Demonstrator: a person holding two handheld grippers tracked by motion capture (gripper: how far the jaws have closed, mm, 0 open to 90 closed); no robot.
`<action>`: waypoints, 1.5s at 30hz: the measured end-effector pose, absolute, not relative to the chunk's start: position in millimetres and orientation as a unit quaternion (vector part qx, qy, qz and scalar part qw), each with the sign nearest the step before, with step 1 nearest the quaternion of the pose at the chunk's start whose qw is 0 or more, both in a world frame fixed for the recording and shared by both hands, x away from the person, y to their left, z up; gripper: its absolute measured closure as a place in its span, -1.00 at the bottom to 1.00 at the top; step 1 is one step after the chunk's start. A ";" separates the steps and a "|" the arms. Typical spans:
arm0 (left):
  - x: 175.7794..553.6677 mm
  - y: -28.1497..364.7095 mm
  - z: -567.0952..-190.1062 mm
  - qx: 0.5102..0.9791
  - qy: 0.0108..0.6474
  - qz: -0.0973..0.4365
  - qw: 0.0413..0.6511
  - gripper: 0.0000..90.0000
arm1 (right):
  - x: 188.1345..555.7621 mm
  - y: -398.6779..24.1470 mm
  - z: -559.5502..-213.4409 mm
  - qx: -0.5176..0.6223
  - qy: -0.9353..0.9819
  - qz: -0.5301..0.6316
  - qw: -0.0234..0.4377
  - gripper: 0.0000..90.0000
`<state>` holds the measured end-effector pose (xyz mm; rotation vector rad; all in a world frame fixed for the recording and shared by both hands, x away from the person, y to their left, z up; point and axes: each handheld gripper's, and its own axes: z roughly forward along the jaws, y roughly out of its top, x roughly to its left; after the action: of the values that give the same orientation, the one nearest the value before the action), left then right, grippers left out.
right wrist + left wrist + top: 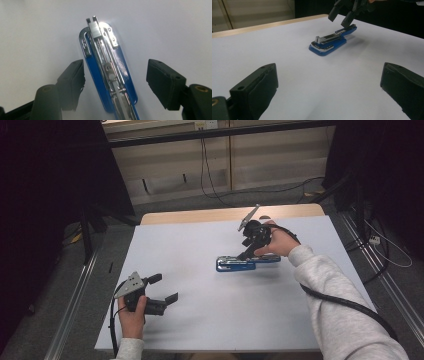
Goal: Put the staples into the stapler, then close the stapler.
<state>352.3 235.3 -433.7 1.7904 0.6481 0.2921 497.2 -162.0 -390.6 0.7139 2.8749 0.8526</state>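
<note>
No text, label, brand, number or sign can be read in any of the views; the metal parts of the blue stapler [107, 67] carry small raised marks near the front end, but they are too blurred to make out

white table [210, 320], floor cables [210, 180] (black)
</note>
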 end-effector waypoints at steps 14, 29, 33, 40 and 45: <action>364.6 217.8 -435.2 0.773 0.277 0.111 0.560 -0.96 | 478.1 -200.8 -393.3 0.272 0.918 0.286 0.042 -0.54; 383.3 193.7 -435.4 0.780 0.280 0.105 0.550 -0.95 | 461.1 -232.0 -395.7 0.294 0.910 0.286 0.056 -0.62; 387.8 188.6 -436.7 0.781 0.289 0.105 0.543 -0.95 | 458.7 -237.9 -396.2 0.300 0.906 0.291 0.061 -0.63; 398.0 177.1 -437.3 0.781 0.297 0.111 0.538 -0.94 | 448.2 -258.0 -396.3 0.316 0.897 0.300 0.073 -0.64; 404.0 174.9 -440.8 0.780 0.308 0.111 0.534 -0.89 | 443.0 -266.2 -397.9 0.324 0.896 0.295 0.079 -0.64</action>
<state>404.0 174.9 -440.8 1.8575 0.7332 0.2641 443.0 -266.2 -397.9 0.9688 2.6807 0.8818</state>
